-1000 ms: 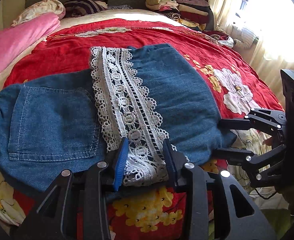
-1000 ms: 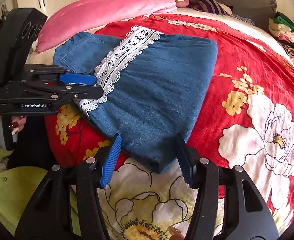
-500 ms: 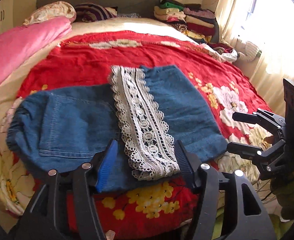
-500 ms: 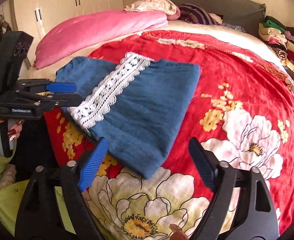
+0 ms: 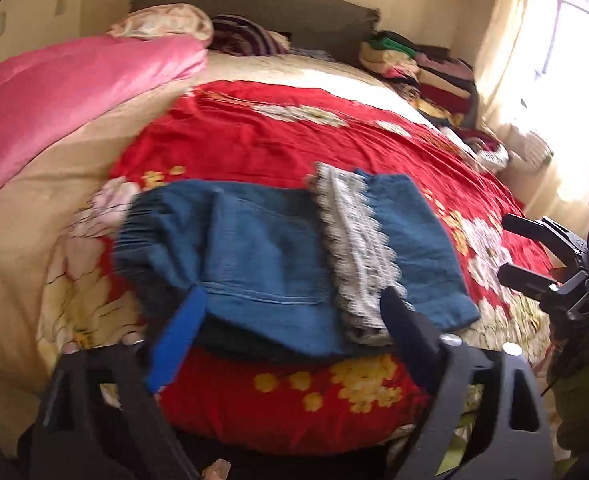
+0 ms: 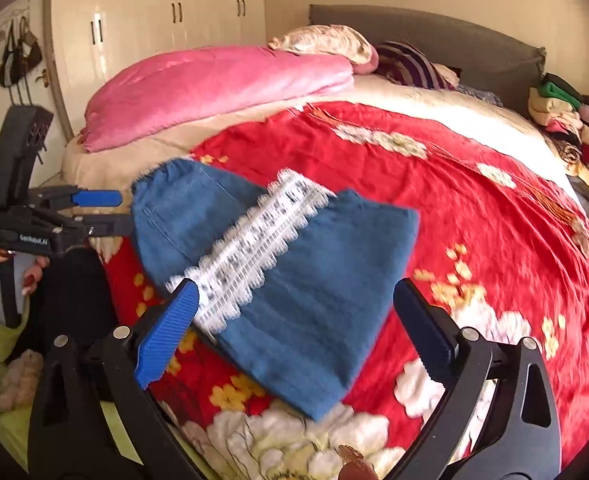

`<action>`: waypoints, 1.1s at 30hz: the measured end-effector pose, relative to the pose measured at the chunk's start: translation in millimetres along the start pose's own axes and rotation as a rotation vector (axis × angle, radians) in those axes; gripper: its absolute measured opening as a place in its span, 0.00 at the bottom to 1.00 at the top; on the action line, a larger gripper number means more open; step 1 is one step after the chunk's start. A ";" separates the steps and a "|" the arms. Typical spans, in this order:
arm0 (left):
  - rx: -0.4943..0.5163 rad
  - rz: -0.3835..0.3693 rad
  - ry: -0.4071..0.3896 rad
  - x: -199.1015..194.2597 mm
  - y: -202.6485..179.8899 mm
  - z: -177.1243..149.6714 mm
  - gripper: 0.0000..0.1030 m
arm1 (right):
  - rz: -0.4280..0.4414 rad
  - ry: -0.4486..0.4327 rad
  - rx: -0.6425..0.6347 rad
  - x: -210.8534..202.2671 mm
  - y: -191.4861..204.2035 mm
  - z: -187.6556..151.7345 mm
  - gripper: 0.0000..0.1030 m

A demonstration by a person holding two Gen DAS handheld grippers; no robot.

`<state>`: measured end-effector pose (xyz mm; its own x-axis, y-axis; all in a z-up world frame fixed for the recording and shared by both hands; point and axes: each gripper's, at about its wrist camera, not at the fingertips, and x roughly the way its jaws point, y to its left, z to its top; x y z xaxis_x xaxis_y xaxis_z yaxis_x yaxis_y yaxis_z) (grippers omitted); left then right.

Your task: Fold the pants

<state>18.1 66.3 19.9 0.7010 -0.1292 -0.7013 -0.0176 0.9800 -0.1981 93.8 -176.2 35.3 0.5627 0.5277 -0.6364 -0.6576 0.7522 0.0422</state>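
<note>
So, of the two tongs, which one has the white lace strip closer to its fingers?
The left tongs: the lace strip ends right beside its dark finger. The right tongs frame mostly plain denim.

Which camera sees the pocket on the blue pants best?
The left wrist view: the stitched pocket on the blue denim pants faces it openly. The right wrist view catches only a blurred pocket edge.

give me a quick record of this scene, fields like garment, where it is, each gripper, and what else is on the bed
garment: denim pants, folded, white lace trim on top
surface: red floral bedspread
left gripper: open, holding nothing
right gripper: open, holding nothing
also on bed: pink quilt, stack of folded clothes
</note>
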 end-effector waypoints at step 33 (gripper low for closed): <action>-0.363 -0.178 0.108 57.7 79.9 -33.7 0.55 | 0.319 0.202 -0.291 181.1 102.0 134.8 0.91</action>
<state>33.2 132.1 -59.5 0.6370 -0.3259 -0.6986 -0.1667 0.8266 -0.5376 196.1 49.3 28.2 0.2203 0.6052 -0.7650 -0.9111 0.4079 0.0603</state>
